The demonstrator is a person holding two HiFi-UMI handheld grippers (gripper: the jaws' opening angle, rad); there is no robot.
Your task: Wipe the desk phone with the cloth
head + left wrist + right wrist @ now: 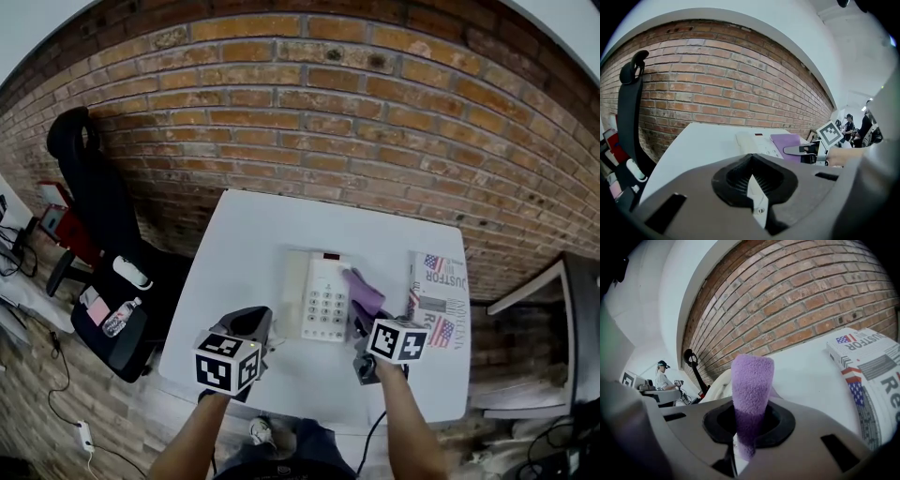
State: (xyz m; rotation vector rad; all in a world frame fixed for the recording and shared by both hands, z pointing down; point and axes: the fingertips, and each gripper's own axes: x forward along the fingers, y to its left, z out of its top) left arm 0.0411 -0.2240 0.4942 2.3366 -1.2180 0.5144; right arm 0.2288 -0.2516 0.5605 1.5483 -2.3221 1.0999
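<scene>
White square table [246, 234]: cream push-button desk phone [325, 298] near centre, long axis running away from the person. Right gripper [747, 427] sits just right of the phone, clamped on a purple fleece cloth [751, 380] that probably touches the phone's edge. Left gripper [752, 185], left of the phone and farther off, has jaws together, empty.

The table [253, 234] is plain white. On it, the desk phone [325, 298] is off-white with pale grey keys and a small dark red strip at its far end. The cloth [366, 292] is solid purple. To the right, the printed paper [441, 300] is white with black lettering and red, white and blue flag motifs. The far wall [309, 103] is reddish-brown brick with pale mortar lines. The left gripper [248, 326] and right gripper [362, 317] are grey, their cubes patterned with black-and-white squares. The chair [94, 206] at left is black.
</scene>
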